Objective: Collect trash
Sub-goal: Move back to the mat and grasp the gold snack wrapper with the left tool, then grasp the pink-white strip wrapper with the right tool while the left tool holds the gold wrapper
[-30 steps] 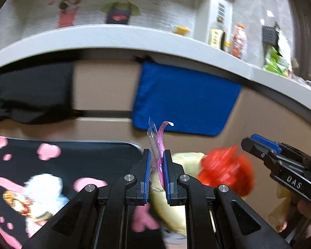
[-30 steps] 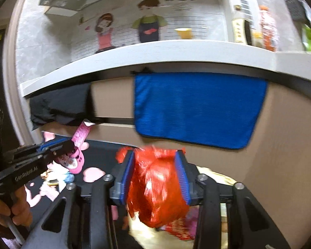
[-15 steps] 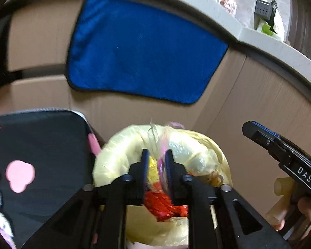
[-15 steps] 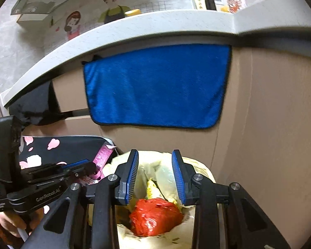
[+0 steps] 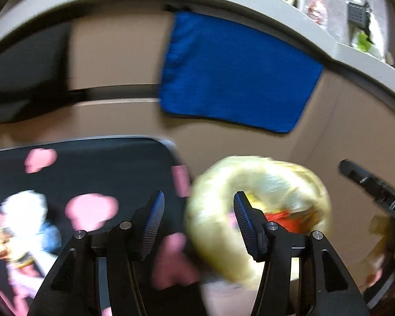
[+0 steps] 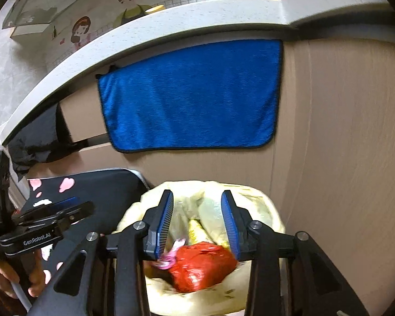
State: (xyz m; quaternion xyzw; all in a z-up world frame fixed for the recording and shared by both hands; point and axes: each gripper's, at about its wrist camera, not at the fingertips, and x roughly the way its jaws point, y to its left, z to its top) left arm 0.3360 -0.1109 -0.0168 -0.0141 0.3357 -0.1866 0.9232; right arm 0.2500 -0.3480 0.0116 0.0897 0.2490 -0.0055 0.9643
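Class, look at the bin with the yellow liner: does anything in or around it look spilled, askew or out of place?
Nothing stands out. The red wrapper and pink wrapper lie inside the yellow-lined bin, with nothing seen spilled over its rim. Both the right gripper and left gripper are empty.

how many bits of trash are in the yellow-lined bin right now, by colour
red crumpled bag: 1
pink wrapper: 1
yellow piece, partly hidden: 1
total showing in the bin: 3
Anything buried deeper cannot be told.
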